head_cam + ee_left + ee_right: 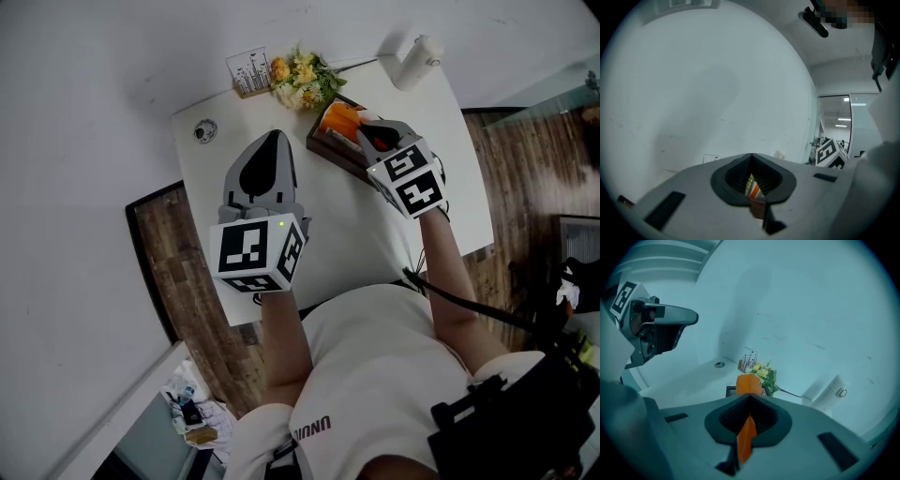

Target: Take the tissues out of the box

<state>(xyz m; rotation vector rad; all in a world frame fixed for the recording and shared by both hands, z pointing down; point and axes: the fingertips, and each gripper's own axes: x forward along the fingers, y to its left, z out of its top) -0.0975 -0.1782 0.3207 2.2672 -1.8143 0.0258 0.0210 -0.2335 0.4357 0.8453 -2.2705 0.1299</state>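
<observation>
A dark brown tissue box [328,147] stands on the white table [337,244], towards its far side. An orange tissue [341,120] rises out of the box's top. My right gripper [373,131] hovers just right of the box, shut on this orange tissue. In the right gripper view a strip of the orange tissue [747,434] is pinched in the right gripper [750,398], and more of it stands above the box [731,391]. My left gripper [274,141] is left of the box, jaws together with nothing in them; the left gripper [752,157] faces the wall.
Yellow flowers [305,80] and a small card stand [248,72] sit behind the box at the table's far edge. A white cylinder-shaped device [415,61] lies at the far right corner. A small round object [205,130] rests near the far left corner.
</observation>
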